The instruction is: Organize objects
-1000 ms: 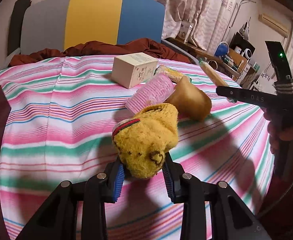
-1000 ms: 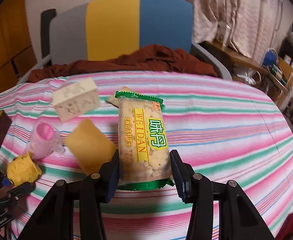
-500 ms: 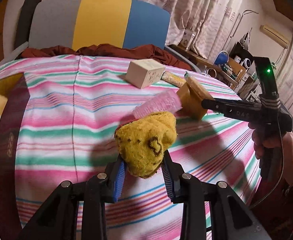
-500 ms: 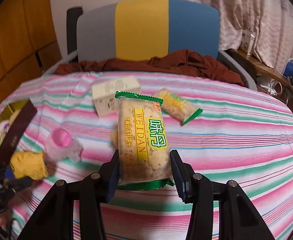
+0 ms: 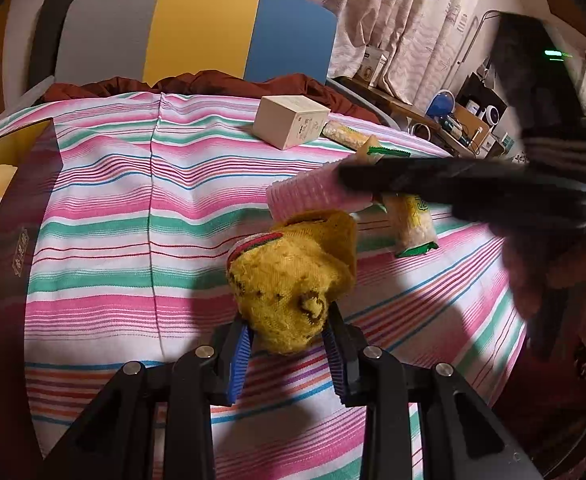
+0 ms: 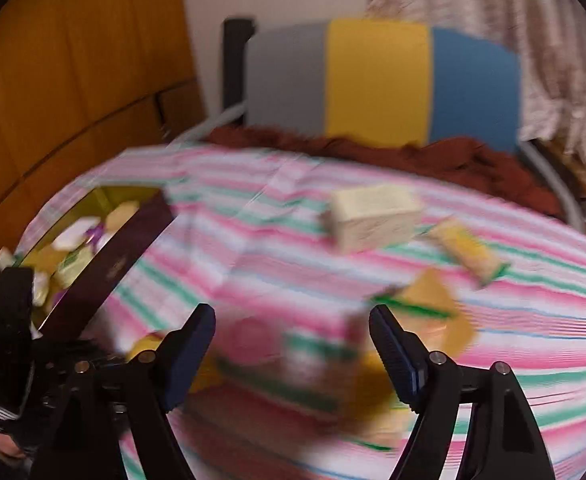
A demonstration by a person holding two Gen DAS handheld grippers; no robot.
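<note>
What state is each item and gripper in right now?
left gripper: shut on yellow sock
yellow sock: bunched, held above the striped cloth
right gripper: open, holding nothing
cracker packet: sealed, lying on the cloth
pink cup: on its side
cream box: closed, upright
dark storage box: open, wrapped items inside

Yellow sock (image 5: 293, 280): bunched, red-and-green cuff, dark spots, pinched between blue pads above the striped cloth. Cracker packet (image 5: 411, 226): green-edged, lying flat beside a ribbed pink cup (image 5: 305, 196) (tipped on its side). Cream box (image 5: 291, 126): upright, farther back.
</note>
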